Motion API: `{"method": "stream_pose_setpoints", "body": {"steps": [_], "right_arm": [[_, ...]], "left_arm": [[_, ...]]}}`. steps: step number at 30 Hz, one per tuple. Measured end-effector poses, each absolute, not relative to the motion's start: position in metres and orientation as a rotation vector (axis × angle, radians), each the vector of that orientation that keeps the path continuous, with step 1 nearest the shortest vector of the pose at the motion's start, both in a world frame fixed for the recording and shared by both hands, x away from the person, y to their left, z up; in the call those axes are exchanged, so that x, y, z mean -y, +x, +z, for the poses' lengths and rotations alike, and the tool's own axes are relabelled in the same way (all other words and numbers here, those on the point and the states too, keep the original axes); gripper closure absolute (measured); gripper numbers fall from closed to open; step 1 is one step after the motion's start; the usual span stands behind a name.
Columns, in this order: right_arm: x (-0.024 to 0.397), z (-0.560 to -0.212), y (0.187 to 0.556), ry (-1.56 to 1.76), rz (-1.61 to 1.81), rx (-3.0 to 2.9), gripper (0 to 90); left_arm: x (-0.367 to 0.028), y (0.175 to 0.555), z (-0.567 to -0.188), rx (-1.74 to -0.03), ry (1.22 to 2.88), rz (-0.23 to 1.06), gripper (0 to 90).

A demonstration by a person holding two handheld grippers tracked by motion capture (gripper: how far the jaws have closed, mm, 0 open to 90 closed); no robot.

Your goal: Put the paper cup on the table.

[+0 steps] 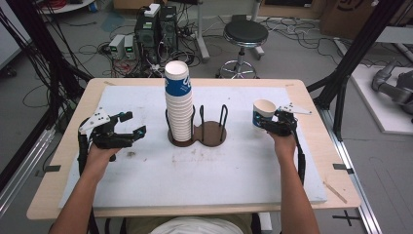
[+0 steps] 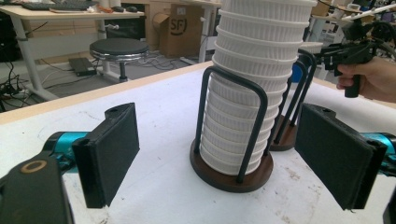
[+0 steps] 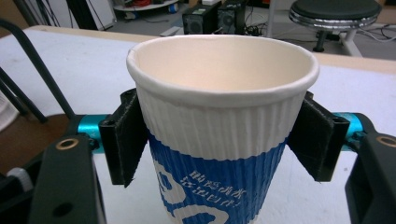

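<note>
Pinched between the pads of the right gripper [image 1: 271, 121] is a single paper cup [image 1: 262, 113], held upright at the right side of the white table cover [image 1: 146, 180], well apart from the cup holder [image 1: 197, 134]. In the right gripper view the cup [image 3: 219, 121] is seen gripped just below its rolled rim, with both black pads [image 3: 125, 140] against the ribbed wall; whether they press hard cannot be told. The left gripper [image 1: 127, 127] is held with its jaws spread wide and empty, aimed at the tall cup stack [image 1: 178, 105] left of it.

The step in hand is judged to be the setting down of a cup taken off the stack. Next, the cup would need to be lowered level to the cover before release, since thin paper dents easily under pressure.

The cups are made of corrugated white paper with a blue printed band. The holder is formed of a dark round wooden base and bent black wire loops [image 2: 236, 121].
</note>
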State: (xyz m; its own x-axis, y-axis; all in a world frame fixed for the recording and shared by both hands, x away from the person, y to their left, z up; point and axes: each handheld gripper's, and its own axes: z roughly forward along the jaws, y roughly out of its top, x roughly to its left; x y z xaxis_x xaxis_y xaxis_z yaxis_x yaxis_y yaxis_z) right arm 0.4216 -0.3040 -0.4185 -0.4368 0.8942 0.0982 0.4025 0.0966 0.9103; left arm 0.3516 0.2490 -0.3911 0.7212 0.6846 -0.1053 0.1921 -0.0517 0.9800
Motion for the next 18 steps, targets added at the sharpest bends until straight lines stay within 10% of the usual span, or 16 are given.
{"method": "stream_pose_setpoints", "body": {"steps": [18], "right_arm": [[0.315,-0.433,0.411,1.277,1.292,-1.954,21.0]], "left_arm": [[-0.245,0.353,-0.395,-0.724,1.642,0.441,14.3]]}}
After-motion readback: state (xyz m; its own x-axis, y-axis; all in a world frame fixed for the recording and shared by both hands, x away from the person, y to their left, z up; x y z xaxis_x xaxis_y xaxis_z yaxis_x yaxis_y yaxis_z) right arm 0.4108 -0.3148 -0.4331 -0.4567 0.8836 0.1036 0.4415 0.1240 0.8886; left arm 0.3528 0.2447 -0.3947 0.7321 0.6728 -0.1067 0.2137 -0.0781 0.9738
